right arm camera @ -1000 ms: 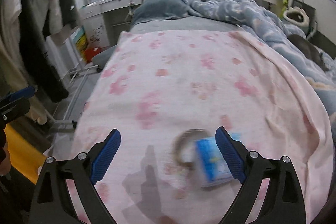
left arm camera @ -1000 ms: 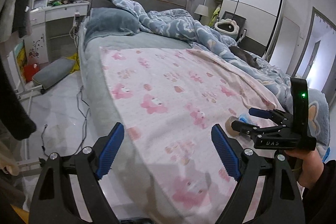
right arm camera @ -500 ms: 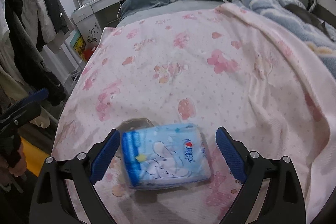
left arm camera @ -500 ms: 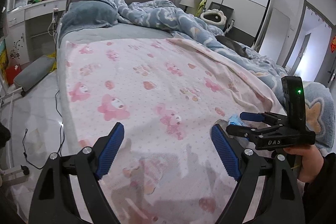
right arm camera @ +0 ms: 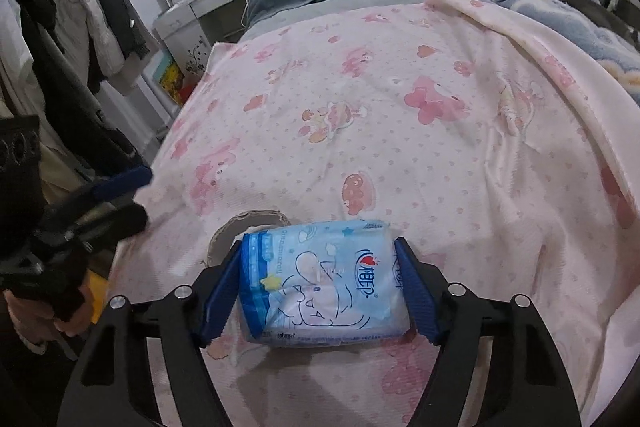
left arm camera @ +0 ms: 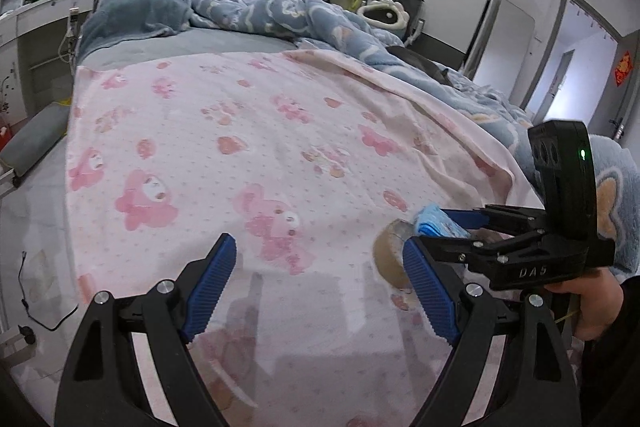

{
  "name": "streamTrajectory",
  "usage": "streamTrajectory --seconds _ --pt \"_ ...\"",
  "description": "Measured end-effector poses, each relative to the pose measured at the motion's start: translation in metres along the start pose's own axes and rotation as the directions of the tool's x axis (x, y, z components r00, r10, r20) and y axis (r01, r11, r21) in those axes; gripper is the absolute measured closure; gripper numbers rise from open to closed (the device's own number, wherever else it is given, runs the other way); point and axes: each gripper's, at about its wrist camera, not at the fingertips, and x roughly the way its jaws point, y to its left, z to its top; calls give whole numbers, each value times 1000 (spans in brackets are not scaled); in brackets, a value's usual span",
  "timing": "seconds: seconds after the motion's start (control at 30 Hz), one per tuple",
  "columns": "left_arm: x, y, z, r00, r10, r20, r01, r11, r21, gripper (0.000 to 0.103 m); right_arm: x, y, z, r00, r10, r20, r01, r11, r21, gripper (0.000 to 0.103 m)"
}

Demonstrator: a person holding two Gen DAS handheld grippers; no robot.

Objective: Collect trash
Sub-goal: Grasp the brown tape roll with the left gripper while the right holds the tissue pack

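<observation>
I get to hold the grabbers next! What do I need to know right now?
Right gripper: jaws closing around the blue tissue pack on the pink blanket; pads at both its ends, not lifted yet.
Left gripper: open, empty, above the blanket.
A brown tape roll lies right behind the pack.
Done: nothing collected yet.
Left: finish the squeeze, lift the pack, then get the roll. No trash bin shows.

Dim, cool indoor light; sharp centres, heavy fisheye bending, dark vignetted corners.
</observation>
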Motion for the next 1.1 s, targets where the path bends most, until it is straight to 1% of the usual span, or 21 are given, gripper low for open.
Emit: streamTrajectory --seconds 0.17,0.27,0.47,0.57,0.6,0.73,0.8,0.93,1.0,1.1 --pt "9 -13 -2 999 -31 -17 32 999 39 16 -14 -8 3 998 -9 55 8 1000 24 29" --pt "16 -24 -3 999 -39 -30 41 996 75 16 -20 -13 2 997 -21 74 19 999 35 29" --pt "32 -41 -8 997 -39 -68 48 989 142 16 -28 -29 2 996 -32 86 28 998 58 29" --pt "38 -50 -11 996 -38 -81 52 982 181 18 -31 -33 3 996 -27 89 22 998 57 29" --pt "41 -52 -12 996 -37 -86 53 980 193 21 -33 -34 2 996 -27 91 22 998 56 29" --pt "50 -60 -12 994 -32 -107 56 973 224 25 -34 -38 2 996 -20 90 15 998 56 29" --pt "56 -62 -11 992 -27 -123 56 970 236 32 -34 -39 2 996 -21 88 16 998 54 29" --pt "62 -61 -10 990 -18 -138 50 972 231 43 -34 -37 5 996 -31 82 28 999 36 29" --pt "62 -59 -8 990 -27 -138 57 975 217 54 -34 -36 6 996 -36 79 34 999 32 29" --pt "58 -55 -7 988 -77 -131 102 975 196 58 -34 -32 8 996 -55 70 53 998 35 29"
